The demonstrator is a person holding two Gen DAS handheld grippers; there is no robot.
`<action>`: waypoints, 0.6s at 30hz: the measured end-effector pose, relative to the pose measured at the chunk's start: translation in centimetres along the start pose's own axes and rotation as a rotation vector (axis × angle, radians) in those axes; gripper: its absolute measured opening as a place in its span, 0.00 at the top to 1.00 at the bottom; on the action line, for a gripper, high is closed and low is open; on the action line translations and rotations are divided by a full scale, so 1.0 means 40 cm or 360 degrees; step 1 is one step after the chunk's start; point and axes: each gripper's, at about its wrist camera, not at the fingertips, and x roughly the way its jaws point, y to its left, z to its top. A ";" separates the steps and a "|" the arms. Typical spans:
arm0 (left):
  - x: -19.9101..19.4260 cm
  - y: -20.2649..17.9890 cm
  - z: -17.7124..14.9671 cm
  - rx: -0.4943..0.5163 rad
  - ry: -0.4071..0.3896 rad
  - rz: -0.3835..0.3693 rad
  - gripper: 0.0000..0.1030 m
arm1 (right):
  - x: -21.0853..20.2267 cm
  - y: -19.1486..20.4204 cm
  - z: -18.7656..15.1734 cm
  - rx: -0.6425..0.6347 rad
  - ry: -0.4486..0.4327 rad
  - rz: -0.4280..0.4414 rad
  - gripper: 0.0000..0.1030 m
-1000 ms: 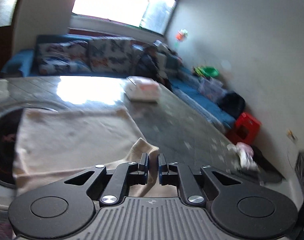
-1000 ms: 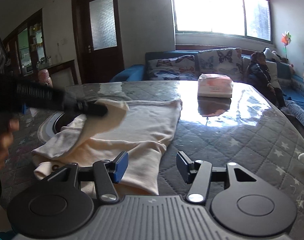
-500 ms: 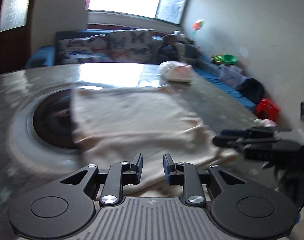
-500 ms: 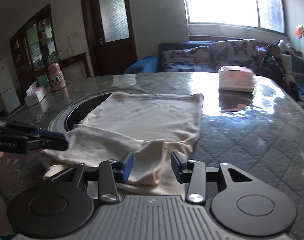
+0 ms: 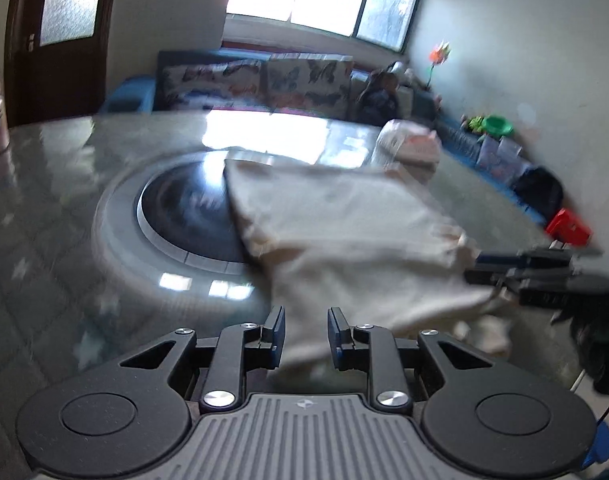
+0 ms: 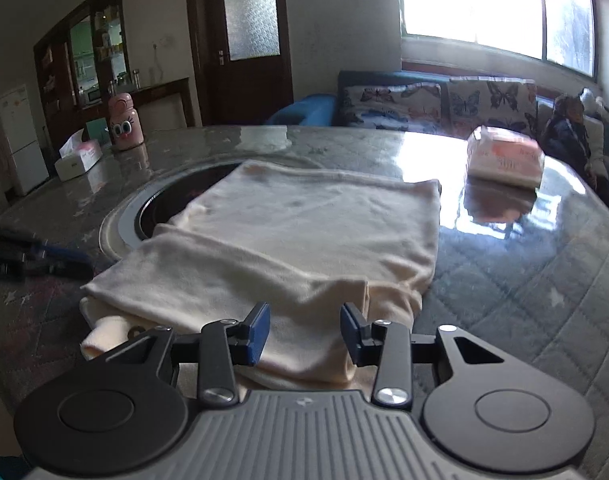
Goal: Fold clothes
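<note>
A cream garment [image 5: 344, 232] lies folded on the grey table [image 5: 44, 240], partly over a round dark inset [image 5: 176, 216]. My left gripper [image 5: 306, 332] is open just above the garment's near left corner, with cloth showing in the gap but no pad pressing it. In the right wrist view the garment [image 6: 304, 232] shows a flap folded across its near part. My right gripper [image 6: 304, 332] is open over that near folded edge, its blue pads clear of the cloth. The left gripper [image 6: 82, 264] sits low beside the garment's left side. The right gripper [image 5: 470, 270] reaches the garment's right edge.
A pink-and-white tissue pack [image 6: 504, 156] lies on the table beyond the garment. A pink bottle [image 6: 124, 128] and a tissue box [image 6: 78, 158] stand at the far left edge. A person [image 6: 568, 120] sits on the butterfly-print sofa [image 6: 424, 100] behind the table.
My left gripper let go of the cloth flap it was pinching, widened its jaws and drew back to the left. The flap now lies folded over. My right gripper's jaws narrowed over the near edge.
</note>
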 end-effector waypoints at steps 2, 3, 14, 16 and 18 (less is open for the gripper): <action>0.024 -0.013 0.030 0.0005 -0.0026 -0.0048 0.75 | 0.004 0.002 0.012 -0.0003 -0.0013 0.0009 0.62; 0.043 -0.020 0.042 0.0004 -0.0029 -0.0072 0.75 | 0.008 0.004 0.017 -0.0006 -0.0017 0.0012 0.62; 0.203 0.007 0.059 -0.0037 0.0094 -0.0016 0.73 | 0.075 -0.027 0.012 0.0014 0.0042 -0.0021 0.69; 0.200 0.020 0.054 -0.0063 0.0091 -0.0039 0.73 | 0.065 -0.030 0.011 0.0011 0.0040 -0.0021 0.69; 0.198 0.017 0.054 -0.0050 0.0088 -0.0036 0.73 | 0.052 -0.027 0.014 0.0005 0.0029 -0.0025 0.69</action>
